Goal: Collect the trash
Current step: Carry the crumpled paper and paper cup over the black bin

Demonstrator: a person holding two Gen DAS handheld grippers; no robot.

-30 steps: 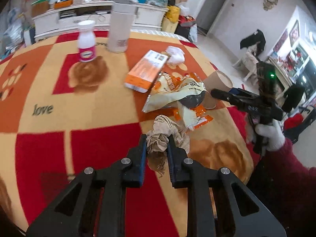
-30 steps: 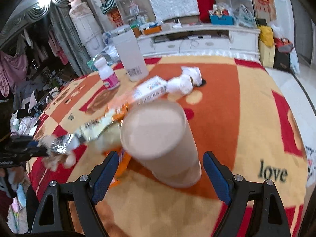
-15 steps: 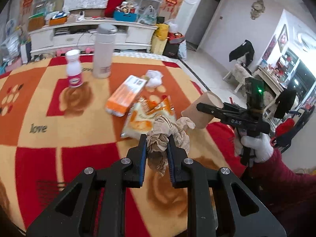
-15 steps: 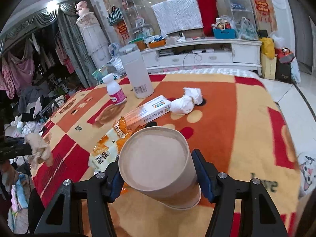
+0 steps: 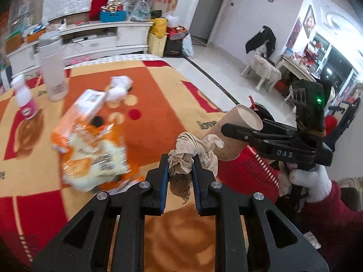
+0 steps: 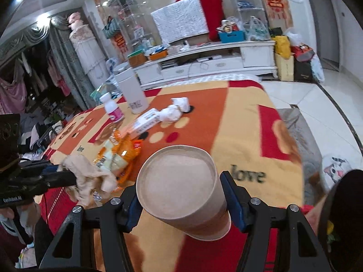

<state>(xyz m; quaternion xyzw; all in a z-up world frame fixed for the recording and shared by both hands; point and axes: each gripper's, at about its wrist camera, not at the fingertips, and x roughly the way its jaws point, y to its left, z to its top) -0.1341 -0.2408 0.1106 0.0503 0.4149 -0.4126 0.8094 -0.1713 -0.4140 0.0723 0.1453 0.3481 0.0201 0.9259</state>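
My left gripper (image 5: 180, 161) is shut on a crumpled brown paper wad (image 5: 192, 149), held above the patterned table cover (image 5: 147, 95). Just to its right my right gripper (image 5: 240, 131) is shut on a tan paper cup (image 5: 229, 136), lifted off the table and tilted. In the right wrist view the cup (image 6: 181, 195) fills the space between the pads of the right gripper (image 6: 179, 190), its open mouth facing the camera. The left gripper (image 6: 56, 176) with the paper wad (image 6: 88, 179) shows at the left. An orange snack bag (image 5: 95, 158), an orange-white box (image 5: 88, 106) and a white tissue wad (image 5: 118, 88) lie on the table.
A small white bottle with a pink label (image 5: 25, 102) and a tall white tumbler (image 5: 52, 68) stand at the far side. A gloved hand (image 5: 310, 181) holds the right gripper past the table's right edge. A dark round object (image 6: 340, 215) sits at the right, over the tiled floor.
The right gripper closed on the paper cup and lifted it off the table. Both grippers moved rightward toward the table's edge, the left still carrying the paper wad.
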